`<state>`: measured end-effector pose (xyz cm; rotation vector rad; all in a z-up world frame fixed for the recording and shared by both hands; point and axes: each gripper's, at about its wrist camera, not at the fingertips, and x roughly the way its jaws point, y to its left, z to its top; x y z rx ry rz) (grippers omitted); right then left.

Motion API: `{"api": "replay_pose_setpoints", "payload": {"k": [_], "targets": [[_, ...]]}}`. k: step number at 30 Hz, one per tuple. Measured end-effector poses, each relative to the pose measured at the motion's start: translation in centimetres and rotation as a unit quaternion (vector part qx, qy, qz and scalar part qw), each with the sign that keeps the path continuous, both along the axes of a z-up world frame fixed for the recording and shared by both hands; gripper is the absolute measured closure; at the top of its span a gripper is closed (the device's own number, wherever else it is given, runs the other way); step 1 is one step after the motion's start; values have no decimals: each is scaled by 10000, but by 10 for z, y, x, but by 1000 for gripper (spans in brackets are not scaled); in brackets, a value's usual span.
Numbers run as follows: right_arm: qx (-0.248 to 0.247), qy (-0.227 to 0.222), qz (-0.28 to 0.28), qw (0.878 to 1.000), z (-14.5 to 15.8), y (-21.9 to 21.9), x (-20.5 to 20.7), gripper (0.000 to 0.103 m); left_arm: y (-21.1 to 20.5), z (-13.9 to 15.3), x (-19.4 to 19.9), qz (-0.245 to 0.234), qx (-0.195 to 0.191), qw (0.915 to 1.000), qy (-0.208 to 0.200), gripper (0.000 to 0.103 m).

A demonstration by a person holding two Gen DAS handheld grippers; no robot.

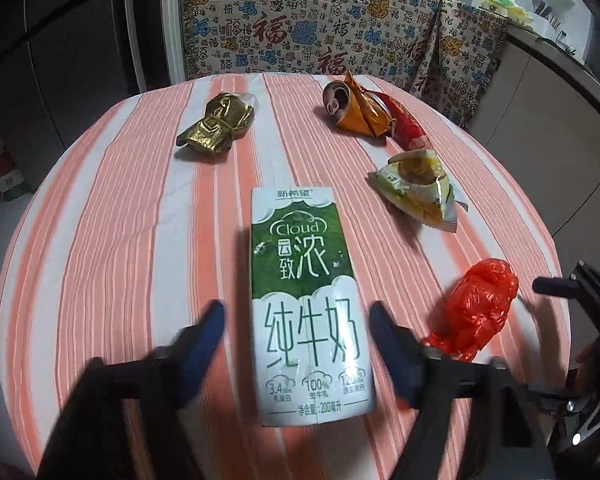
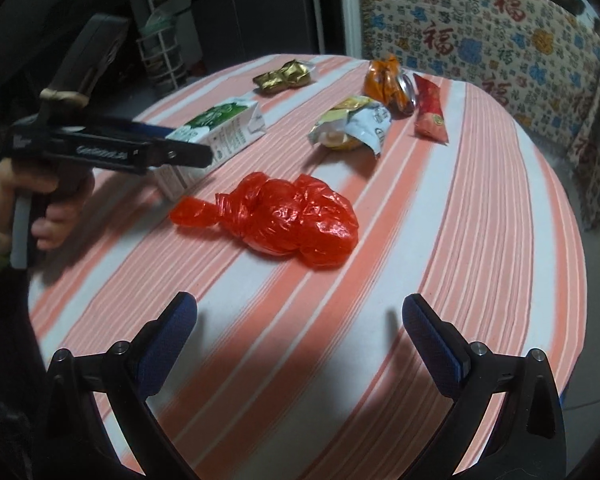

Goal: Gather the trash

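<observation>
Bench (image 1: 112, 216) with an orange-and-white striped cloth is seen in both views, and all the trash lies on it. Behind it a cloth printed with red and blue characters (image 1: 340, 20) is draped.

Largest of the trash is the milk carton (image 1: 306, 304), green and white, laid flat near the front edge. The left tool (image 1: 298, 332) is set around its lower half with its blue pads wide apart, one on each side; neither pad is seen to press the carton. From the right wrist view the same tool (image 2: 172, 140) is seen from the side at the carton (image 2: 220, 128), gripped by a hand (image 2: 40, 208).

A knotted red bag (image 2: 292, 220) lies just right of the carton and apart from it. The right tool (image 2: 300, 320) is held short of the bag with its pads spread wide and nothing between them; only striped cloth is seen in the gap.

Farther back, a yellow-green snack wrapper (image 1: 418, 188) lies crumpled. Beyond it a crushed orange can (image 1: 356, 104) is seen with a red sachet (image 1: 410, 124) touching its right side. A gold wrapper (image 1: 218, 124) lies alone at the far left, well apart from the rest.
</observation>
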<state>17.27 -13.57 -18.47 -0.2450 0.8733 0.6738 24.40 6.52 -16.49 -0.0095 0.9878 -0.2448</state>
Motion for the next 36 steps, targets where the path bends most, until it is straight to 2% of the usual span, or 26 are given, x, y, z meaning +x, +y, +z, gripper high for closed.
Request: {"api": "replay_pose_setpoints", "payload": {"k": [5, 9, 10, 11, 13, 15, 17, 19, 20, 21, 22, 23, 27, 32, 33, 34, 36], "targets": [[-288, -231, 82, 9993, -2, 0, 20, 1, 11, 0, -24, 365, -65, 9993, 69, 52], [14, -116, 340, 9994, -5, 7, 35, 1, 19, 1, -50, 634, -215, 9977, 77, 51], [203, 98, 359, 9991, -6, 8, 39, 6, 21, 1, -55, 695, -226, 9973, 70, 51], [370, 313, 384, 9981, -7, 9, 41, 21, 23, 1, -60, 792, -214, 9966, 55, 51], [554, 679, 449, 9951, -8, 10, 38, 38, 29, 2, -69, 997, -169, 9949, 3, 51], [622, 988, 743, 9904, -7, 13, 27, 41, 35, 0, -75, 1171, -184, 9929, -15, 51], [705, 1309, 1293, 9804, -6, 19, 10, 42, 39, -3, -77, 1195, -240, 9925, 62, 50], [564, 1107, 1585, 9795, -1, 23, -8, 40, 37, -4, -78, 1123, -186, 9935, 39, 49], [497, 948, 1558, 9820, 2, 23, -11, 32, 36, -4, -78, 1057, -136, 9943, 52, 47], [450, 754, 1421, 9859, 5, 21, -10, 26, 33, -5, -78, 972, -76, 9952, 55, 43], [436, 604, 1249, 9894, 6, 20, -7, 16, 31, -5, -77, 880, -35, 9961, 75, 37], [420, 488, 1083, 9920, 7, 18, -4, 12, 28, -5, -76, 798, 11, 9968, 92, 35], [614, 356, 832, 9940, 11, 23, 11, 12, 17, -7, -65, 589, 394, 9974, 114, 34], [418, 125, 932, 9947, 9, 51, 9, 12, 15, -7, -56, 563, 434, 9974, 142, 34], [368, 123, 942, 9948, 6, 55, 11, 13, 15, -8, -55, 579, 422, 9973, 147, 36], [317, 111, 943, 9950, 3, 59, 11, 16, 15, -8, -56, 603, 418, 9972, 129, 46], [206, 190, 963, 9950, -4, 60, 11, 29, 15, -6, -58, 631, 444, 9970, 78, 54]]}}
